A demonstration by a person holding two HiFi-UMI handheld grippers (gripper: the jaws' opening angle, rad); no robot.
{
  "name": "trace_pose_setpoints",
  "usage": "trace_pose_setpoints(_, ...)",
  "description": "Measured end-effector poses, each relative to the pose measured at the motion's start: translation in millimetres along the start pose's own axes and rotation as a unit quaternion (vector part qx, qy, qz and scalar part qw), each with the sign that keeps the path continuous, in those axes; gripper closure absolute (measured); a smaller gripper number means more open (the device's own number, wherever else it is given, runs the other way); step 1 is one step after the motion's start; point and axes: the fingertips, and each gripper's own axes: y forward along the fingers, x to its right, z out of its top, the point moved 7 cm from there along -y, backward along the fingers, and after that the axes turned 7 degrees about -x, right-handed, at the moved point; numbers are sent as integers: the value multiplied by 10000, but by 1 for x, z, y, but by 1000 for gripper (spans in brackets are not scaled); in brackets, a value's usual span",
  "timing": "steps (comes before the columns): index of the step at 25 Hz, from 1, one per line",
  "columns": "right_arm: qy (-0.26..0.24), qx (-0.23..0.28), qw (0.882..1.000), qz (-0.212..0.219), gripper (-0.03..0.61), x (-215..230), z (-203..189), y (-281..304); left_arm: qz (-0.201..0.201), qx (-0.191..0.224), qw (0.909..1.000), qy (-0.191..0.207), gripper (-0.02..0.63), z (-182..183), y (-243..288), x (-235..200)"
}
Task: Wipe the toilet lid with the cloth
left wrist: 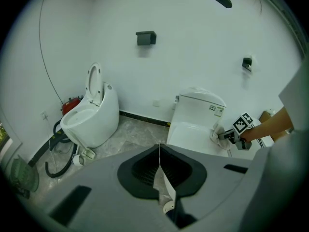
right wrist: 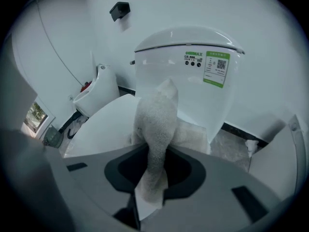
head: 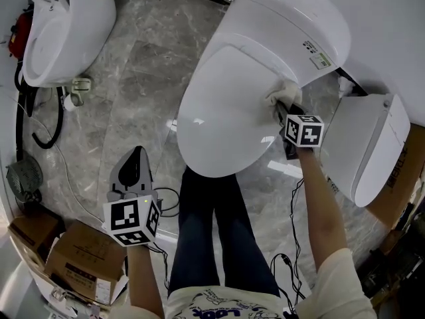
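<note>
A white toilet stands in the middle with its lid [head: 222, 108] down. A pale fluffy cloth [head: 281, 92] lies at the lid's back right, where lid meets tank. My right gripper [head: 280, 109] is shut on the cloth and presses it onto the lid. In the right gripper view the cloth [right wrist: 154, 124] runs up out of the jaws, over the lid [right wrist: 101, 129] toward the tank [right wrist: 183, 66]. My left gripper [head: 135, 155] hangs over the floor left of the toilet, shut and holding nothing. Its own view shows its jaws meeting and the lid [left wrist: 190, 137] beyond.
A second toilet [head: 63, 25] with its seat raised stands at the back left, a third white toilet [head: 372, 148] at the right. Cardboard boxes [head: 76, 261], a black hose [head: 36, 135] and cables lie on the grey marble floor. The person's legs [head: 212, 231] are before the bowl.
</note>
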Motion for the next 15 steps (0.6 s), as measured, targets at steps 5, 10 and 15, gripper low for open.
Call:
trace_pose_setpoints(5, 255, -36, 9995, -163, 497, -1, -20, -7, -59, -9, 10000, 47, 604, -3, -2, 2)
trace_pose_setpoints(10, 590, -77, 9980, -208, 499, -9, -46, -14, -107, 4, 9999, 60, 604, -4, -2, 2)
trace_pose_setpoints(15, 789, -96, 9964, -309, 500, -24, -72, -20, -182, 29, 9998, 78, 604, -2, -1, 8)
